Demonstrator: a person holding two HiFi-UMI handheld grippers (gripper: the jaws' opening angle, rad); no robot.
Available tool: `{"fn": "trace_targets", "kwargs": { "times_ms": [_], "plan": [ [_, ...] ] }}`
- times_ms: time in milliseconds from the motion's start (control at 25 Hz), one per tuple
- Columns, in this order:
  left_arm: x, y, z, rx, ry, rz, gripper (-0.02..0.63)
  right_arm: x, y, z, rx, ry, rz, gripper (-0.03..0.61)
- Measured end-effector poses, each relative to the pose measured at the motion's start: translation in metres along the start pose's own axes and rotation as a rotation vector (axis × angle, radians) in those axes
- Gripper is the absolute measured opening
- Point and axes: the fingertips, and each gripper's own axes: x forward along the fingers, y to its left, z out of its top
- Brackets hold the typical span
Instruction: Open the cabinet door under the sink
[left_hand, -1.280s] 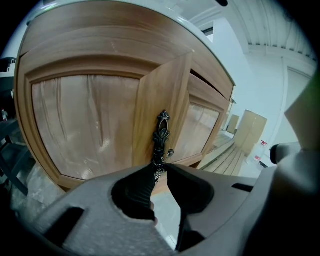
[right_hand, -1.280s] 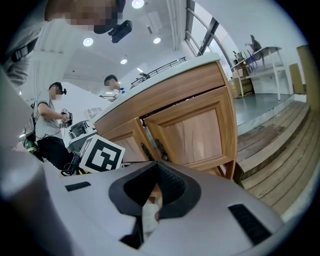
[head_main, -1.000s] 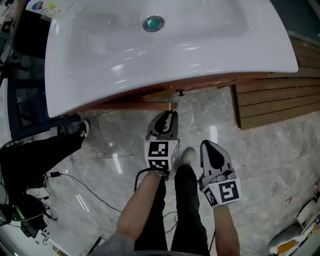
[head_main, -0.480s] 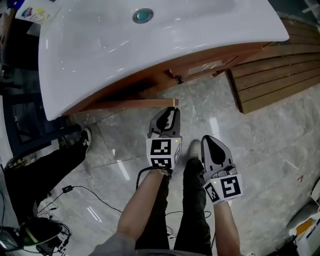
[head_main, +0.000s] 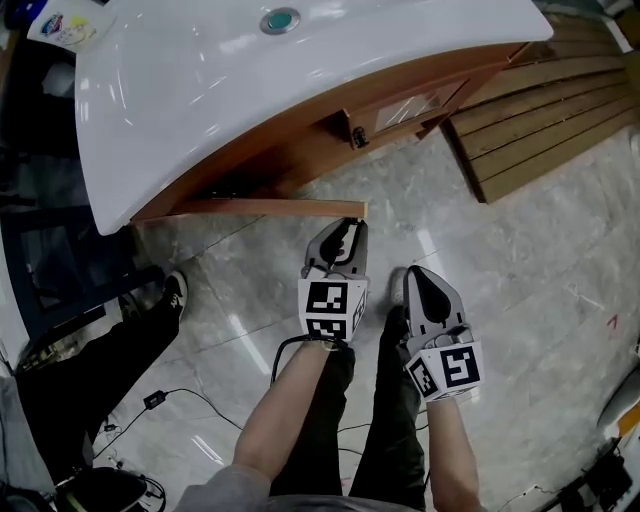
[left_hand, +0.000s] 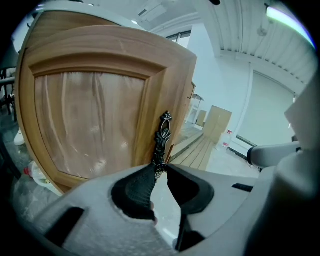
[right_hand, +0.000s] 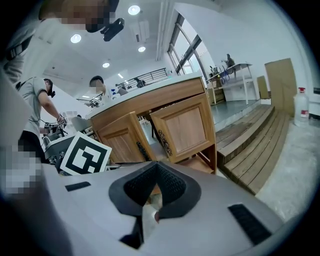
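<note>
— Wooden cabinet door (head_main: 265, 208) under the white sink (head_main: 200, 100): where does it stand?
— Open, standing out from the cabinet over the grey stone floor (head_main: 520, 260), its free edge toward the person.
— And the left gripper (head_main: 348, 225)?
— Its jaws are pinched narrow on the lower end of the dark ornate handle (left_hand: 162, 135) at that edge.
— The right gripper (head_main: 416, 275)?
— Just beside the left, clear of the door, jaws together with nothing between them.

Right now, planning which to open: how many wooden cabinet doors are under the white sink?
2. One wooden cabinet door, swung out, has its dark handle in the left hand-held gripper; the other door is to its right. Others may be hidden.
</note>
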Motion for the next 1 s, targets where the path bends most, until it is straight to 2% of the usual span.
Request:
{"fn": "trace_targets", "kwargs": {
  "times_ms": [240, 520, 1000],
  "plan": [
    [-0.021, -0.009, -0.014, 0.048, 0.012, -0.059, 0.083, -0.009, 0.011, -0.020, 0.003, 0.002, -0.032, 0.009],
    [-0.052, -0.011, -0.039, 0.075, 0.035, -0.116, 0.084, -0.011, 0.036, -0.039, -0.009, 0.007, -0.018, 0.009],
    [-0.116, 0.004, -0.081, 0.043, 0.063, -0.082, 0.081, -0.035, 0.076, -0.071, 0.007, 0.026, -0.010, 0.009]
  ]
}}
